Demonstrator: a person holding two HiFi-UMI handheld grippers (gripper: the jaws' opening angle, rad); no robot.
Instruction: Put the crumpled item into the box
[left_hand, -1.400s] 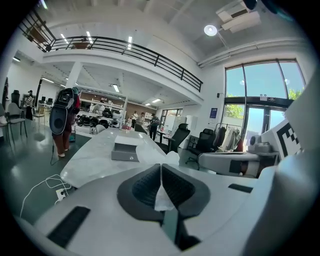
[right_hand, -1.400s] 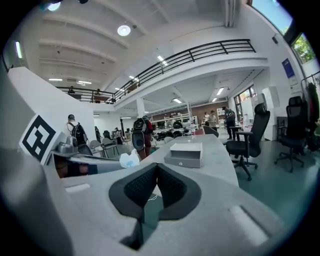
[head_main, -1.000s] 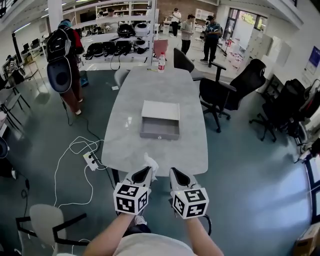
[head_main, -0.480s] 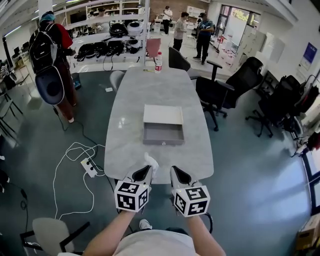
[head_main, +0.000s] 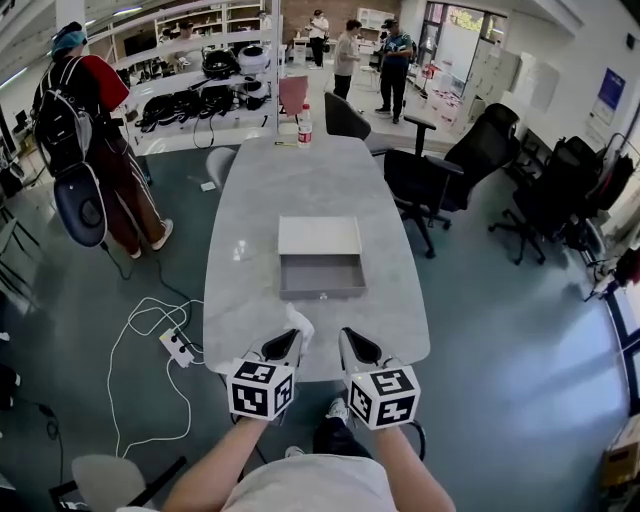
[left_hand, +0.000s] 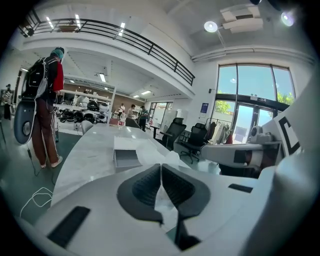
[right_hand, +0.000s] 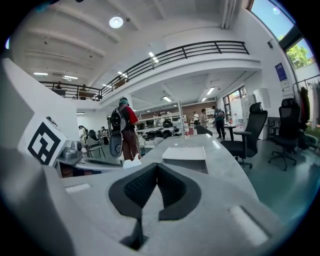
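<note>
A shallow grey open box (head_main: 320, 264) lies in the middle of the long grey table (head_main: 250, 200). My left gripper (head_main: 284, 345) hangs over the table's near edge, shut on a crumpled white paper (head_main: 299, 323) that sticks up past its tips. In the left gripper view the paper (left_hand: 168, 158) is pinched between the jaws of the left gripper (left_hand: 161, 165), and the box (left_hand: 126, 154) lies ahead. My right gripper (head_main: 354, 346) is beside it, shut and holding nothing. In the right gripper view the right gripper (right_hand: 157, 165) points toward the box (right_hand: 187, 154).
A water bottle (head_main: 305, 125) stands at the table's far end. Black office chairs (head_main: 430, 185) line the right side. White cables and a power strip (head_main: 178, 346) lie on the floor at left. A person with a backpack (head_main: 85, 140) stands at far left, and others stand at the back.
The view has moved up to the table, so the box sits nearer to both grippers. The person with the backpack has walked left. Both grippers keep their pose, paper still held.
</note>
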